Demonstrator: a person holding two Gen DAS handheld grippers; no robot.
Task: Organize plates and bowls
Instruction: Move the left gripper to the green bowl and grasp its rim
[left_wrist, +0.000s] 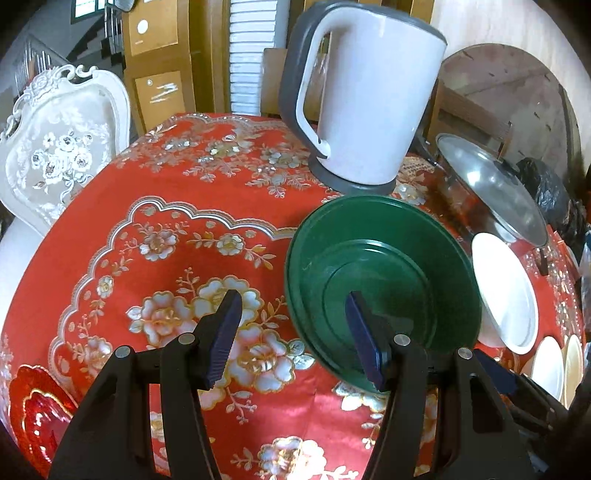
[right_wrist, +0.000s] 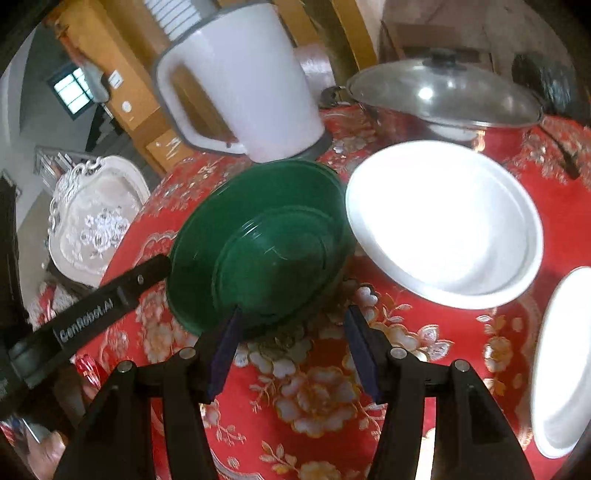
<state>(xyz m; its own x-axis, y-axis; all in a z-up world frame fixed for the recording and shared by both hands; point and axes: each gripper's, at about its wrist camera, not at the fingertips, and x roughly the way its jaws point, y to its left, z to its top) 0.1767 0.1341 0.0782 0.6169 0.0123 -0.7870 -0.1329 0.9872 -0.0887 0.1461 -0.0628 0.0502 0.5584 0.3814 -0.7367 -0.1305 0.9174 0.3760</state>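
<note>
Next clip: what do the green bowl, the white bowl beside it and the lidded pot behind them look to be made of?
Green bowl: likely plastic or melamine; opaque, dull sheen, fine scratch marks inside.
White bowl: glazed ceramic or melamine, hard to tell; smooth gloss, strongly overexposed.
Pot: polished metal body with mirror-like reflections; its lid is greyish and shiny with a dark knob, either metal or glass.

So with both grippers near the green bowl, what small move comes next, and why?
Probably ease the left gripper forward so its open jaws straddle the green bowl's near rim, then close. One finger already sits over the bowl, the other over the tablecloth, and nothing is held.
</note>
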